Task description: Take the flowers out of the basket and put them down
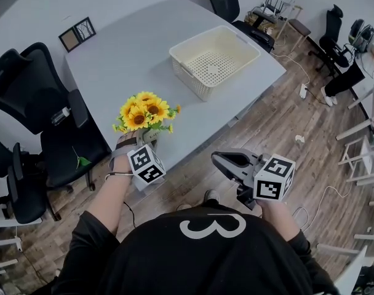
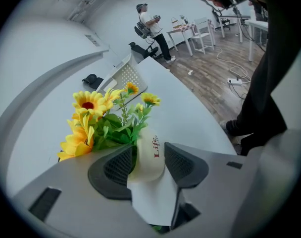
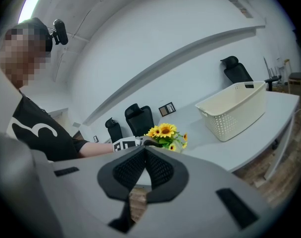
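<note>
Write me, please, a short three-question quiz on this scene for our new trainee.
1. True or false: the basket has the flowers in it.
2. Which has the flowers between its jaws? A) the left hand-held gripper B) the right hand-held gripper C) neither
3. Fill in: the right hand-held gripper's jaws are ____ (together or apart).
Key: 1 false; 2 A; 3 together.
</note>
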Demonstrator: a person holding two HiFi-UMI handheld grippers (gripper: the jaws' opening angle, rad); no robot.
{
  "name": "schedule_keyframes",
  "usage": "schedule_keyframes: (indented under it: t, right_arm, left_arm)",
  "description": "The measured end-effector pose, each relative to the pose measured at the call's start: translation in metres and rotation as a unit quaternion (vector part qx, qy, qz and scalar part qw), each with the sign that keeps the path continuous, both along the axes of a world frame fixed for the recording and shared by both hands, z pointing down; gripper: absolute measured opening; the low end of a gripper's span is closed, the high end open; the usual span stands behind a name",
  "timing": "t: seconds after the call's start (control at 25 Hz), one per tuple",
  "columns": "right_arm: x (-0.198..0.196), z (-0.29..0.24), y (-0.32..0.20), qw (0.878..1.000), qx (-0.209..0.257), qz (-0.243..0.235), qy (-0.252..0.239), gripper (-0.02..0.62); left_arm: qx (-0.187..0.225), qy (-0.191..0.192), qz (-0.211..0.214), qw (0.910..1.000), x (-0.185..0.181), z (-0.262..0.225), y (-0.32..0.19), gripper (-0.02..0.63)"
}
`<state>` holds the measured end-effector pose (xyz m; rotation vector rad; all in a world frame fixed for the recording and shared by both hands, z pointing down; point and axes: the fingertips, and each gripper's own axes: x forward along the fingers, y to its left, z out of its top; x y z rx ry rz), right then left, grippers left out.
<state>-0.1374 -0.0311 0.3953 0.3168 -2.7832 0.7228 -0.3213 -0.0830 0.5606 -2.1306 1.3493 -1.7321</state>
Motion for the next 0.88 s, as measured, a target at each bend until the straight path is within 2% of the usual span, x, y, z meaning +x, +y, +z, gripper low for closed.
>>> schedule_keyframes:
  t: [0.32,0.48,0.68,0.88]
  right_arm:
    - [-0.002,-0.002,0.011,1.000,0.004,-0.017,0.009,0.008]
    - [-0.004,-0.003,0.020,1.000,0.006,-0.031,0.004,0.008]
    - [0.005,-0.004,0.040,0.999,0.010,-0.050,-0.001,0.008]
    - [0.028,-0.013,0.064,0.998,0.014,-0.068,-0.010,0.008]
  left_arm:
    - [0.031,0.067,-0.015,0.9972,0.009,-0.028,0.018,0.212]
    - [0.051,0.106,-0.043,0.9921,0.011,-0.044,0.038,0.210]
    - [0.062,0.204,-0.097,0.9722,0.024,-0.071,0.068,0.204]
    - [0.076,0.294,-0.109,0.9466,0.072,-0.117,0.106,0.169]
